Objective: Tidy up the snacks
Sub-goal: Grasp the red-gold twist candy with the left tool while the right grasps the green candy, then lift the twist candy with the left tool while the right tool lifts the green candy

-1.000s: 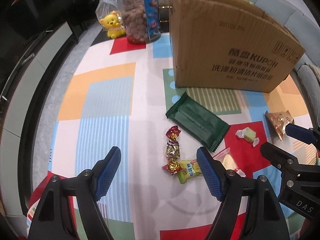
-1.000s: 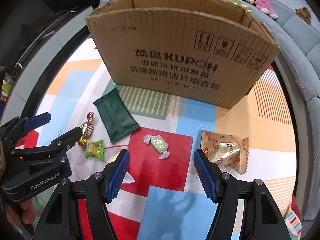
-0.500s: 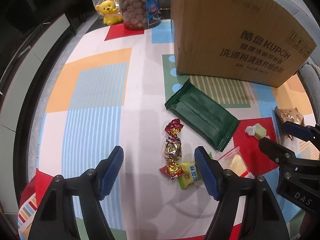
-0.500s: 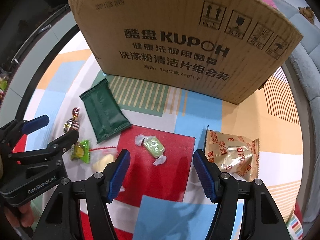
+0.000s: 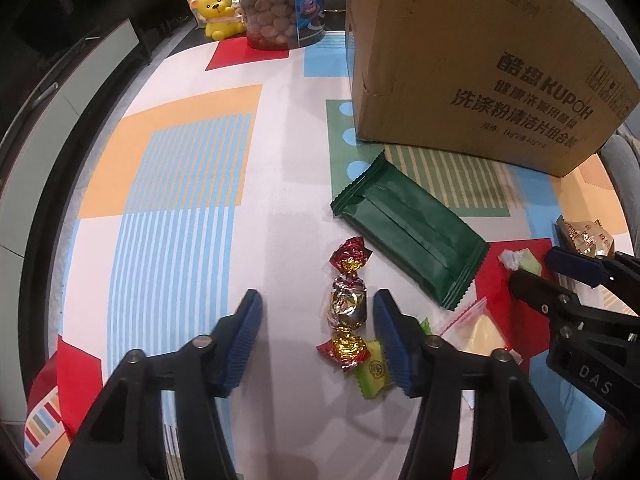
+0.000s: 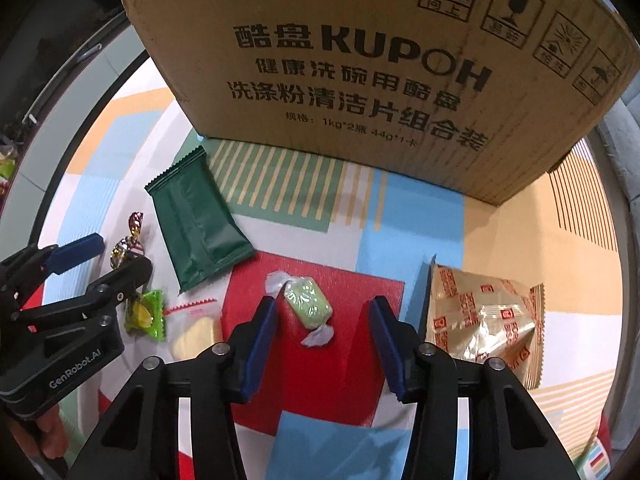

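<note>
Loose snacks lie on a patterned mat in front of a cardboard box (image 5: 472, 60) (image 6: 380, 72). My left gripper (image 5: 318, 320) points down over a red, gold and silver foil candy (image 5: 347, 304); its jaws are closing, the candy lies between them near the right pad, neither pad pressing on it. My right gripper (image 6: 322, 320) hangs over a pale green wrapped candy (image 6: 307, 307); its jaws are closing too, with the candy between them and untouched. A dark green packet (image 5: 408, 228) (image 6: 198, 216) lies between the candies and the box.
A yellow-green candy (image 5: 372, 372) (image 6: 146, 312) and a small zip bag (image 6: 196, 326) lie between the grippers. A gold snack bag (image 6: 484, 320) is at the right. A jar of brown balls (image 5: 276, 0) and a yellow bear (image 5: 216, 12) stand at the back left.
Both grippers have sunk toward the mat and their jaws have narrowed. The foil candy now lies between the left jaws and the green candy between the right jaws.
</note>
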### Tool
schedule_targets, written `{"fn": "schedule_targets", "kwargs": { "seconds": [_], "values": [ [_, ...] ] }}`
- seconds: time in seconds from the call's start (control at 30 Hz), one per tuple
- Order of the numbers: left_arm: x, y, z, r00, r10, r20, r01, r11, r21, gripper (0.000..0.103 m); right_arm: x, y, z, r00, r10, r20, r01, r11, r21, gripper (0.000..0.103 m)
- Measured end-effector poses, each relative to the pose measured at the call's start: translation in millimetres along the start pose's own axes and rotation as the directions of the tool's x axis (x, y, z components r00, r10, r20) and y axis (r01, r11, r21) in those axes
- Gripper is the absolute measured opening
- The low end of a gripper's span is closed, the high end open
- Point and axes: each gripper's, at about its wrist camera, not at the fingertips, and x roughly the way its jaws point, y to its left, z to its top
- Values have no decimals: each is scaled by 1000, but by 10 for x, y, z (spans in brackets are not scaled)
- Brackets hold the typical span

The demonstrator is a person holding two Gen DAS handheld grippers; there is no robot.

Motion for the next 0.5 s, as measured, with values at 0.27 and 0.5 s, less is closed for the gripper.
{"fn": "schedule_targets", "kwargs": {
  "seconds": [0.27,0.5],
  "values": [
    [-35,-15,-17,1000,-5,6,5,1000,-12,19,-14,-14,50,1000,1,9,-1,1000,-8,20],
    [-105,-17,-56,1000,4,14,-4,1000,-17,19,-44,-12,25,1000,12,14,-12,1000,-4,19]
  ]
}}
